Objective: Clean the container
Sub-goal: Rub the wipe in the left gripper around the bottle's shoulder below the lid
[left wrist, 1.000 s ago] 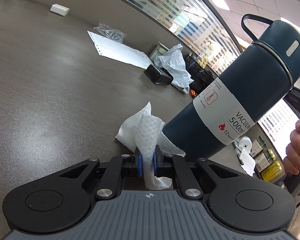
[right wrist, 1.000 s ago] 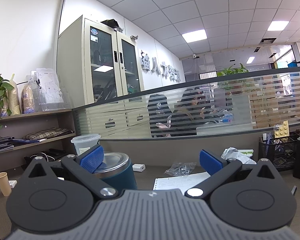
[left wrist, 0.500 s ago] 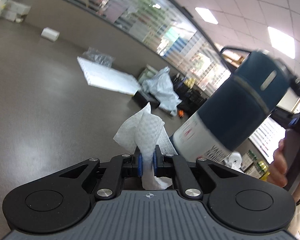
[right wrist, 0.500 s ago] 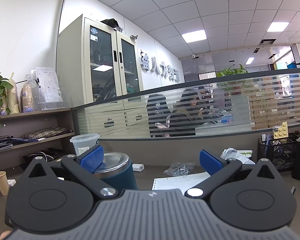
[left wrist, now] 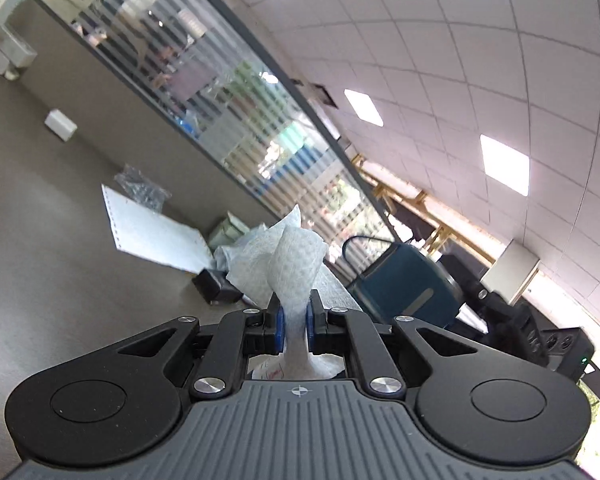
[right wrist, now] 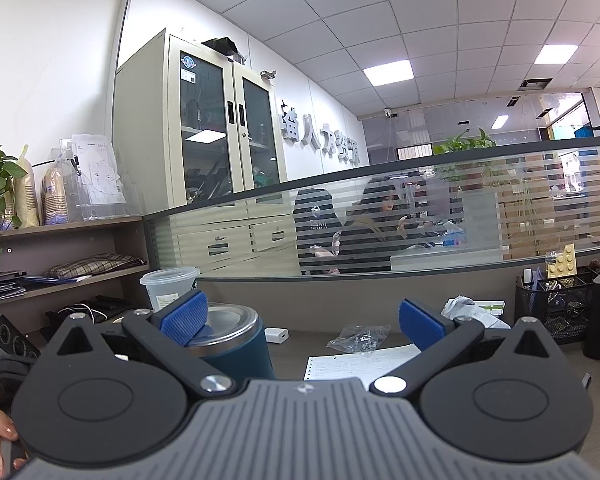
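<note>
Left hand-held gripper (left wrist: 295,326) pinches a white paper towel (left wrist: 290,268) between its blue pads. Right hand-held gripper (right wrist: 302,322) gapes wide. Dark blue vacuum flask (right wrist: 236,348) rests against the right gripper's left finger, above the table (left wrist: 40,248).

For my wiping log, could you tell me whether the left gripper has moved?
Yes. The left gripper has tilted upward: the perforated paper sits lower in view, with more ceiling showing.

White dimpled paper towel (left wrist: 296,264) between blue pads (left wrist: 279,326) — dark teal flask (left wrist: 410,286), steel-rimmed, on grey-brown counter (left wrist: 40,248).
</note>
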Demonstrator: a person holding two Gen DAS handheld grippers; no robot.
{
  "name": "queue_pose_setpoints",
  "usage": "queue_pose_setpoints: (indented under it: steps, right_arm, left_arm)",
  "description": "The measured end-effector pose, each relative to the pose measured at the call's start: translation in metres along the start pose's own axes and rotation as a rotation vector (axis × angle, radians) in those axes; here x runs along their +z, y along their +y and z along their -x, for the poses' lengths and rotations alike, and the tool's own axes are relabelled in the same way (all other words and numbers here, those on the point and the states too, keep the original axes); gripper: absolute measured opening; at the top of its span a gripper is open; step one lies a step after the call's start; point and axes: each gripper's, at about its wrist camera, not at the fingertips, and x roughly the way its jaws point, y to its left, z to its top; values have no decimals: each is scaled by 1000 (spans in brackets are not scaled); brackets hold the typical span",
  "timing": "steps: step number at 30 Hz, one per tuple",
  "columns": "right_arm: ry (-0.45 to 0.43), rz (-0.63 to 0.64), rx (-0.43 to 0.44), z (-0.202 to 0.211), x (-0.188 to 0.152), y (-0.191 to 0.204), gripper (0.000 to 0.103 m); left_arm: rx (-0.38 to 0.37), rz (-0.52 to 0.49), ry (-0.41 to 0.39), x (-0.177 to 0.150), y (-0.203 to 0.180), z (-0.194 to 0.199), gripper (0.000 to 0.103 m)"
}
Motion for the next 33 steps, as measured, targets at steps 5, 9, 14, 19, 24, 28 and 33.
queue_pose_setpoints:
  steps: [5,9,14,19,24,28,33]
  right_arm:
    - [1,3,1,-1,0,-1,103]
    - [0,0,1,-1,-1,-3,103]
    - [-1,-4,2,1,-4,-8,103]
    - [-2,-8,5,2,-5,-12,103]
    - [-2,-9,5,2,-5,-13,103]
    - [-2,-7,5,4,-5,-12,103]
    - [-2,-7,5,5,-5,-13,103]
  left_arm:
    - [-33,35,-1,1,2,-11,13]
    - [-11,15,9,-1,0,-14,13]
    - [15,2,27,-7,0,-12,13]
    - [39,-3,46,-10,3,-12,13]
    - [57,-12,58,-13,4,-13,13]
    - [70,-24,63,-15,4,-14,13]
    - [91,-40,71,-18,3,-16,13]
